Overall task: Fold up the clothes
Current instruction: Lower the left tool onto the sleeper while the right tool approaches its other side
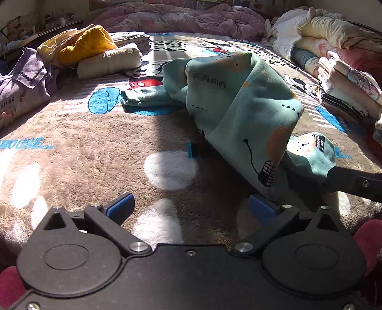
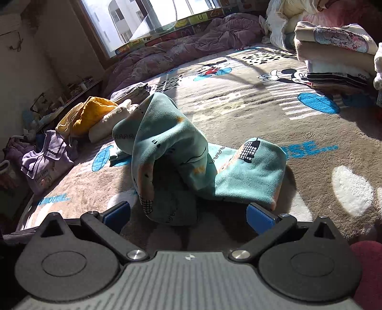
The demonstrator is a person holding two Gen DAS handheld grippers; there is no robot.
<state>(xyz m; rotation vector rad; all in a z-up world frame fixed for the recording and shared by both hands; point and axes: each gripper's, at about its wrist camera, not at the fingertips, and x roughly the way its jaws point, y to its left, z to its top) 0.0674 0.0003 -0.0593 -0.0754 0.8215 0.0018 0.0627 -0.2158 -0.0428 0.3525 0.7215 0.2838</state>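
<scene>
A teal printed garment stands in a rumpled peak on the brown Mickey Mouse blanket. My left gripper is open just in front of it, nothing between its blue pads; the cloth's lower edge touches the right pad. The right gripper's black finger comes in from the right with a fold of the garment lying over its tip. In the right wrist view my right gripper is open, the garment heaped between and beyond its fingers, one fold resting on the right pad.
A folded teal piece lies behind the garment. Yellow clothes, a beige roll and a purple top sit at left. Stacked folded clothes are at right. A pink quilt and a window are at the back.
</scene>
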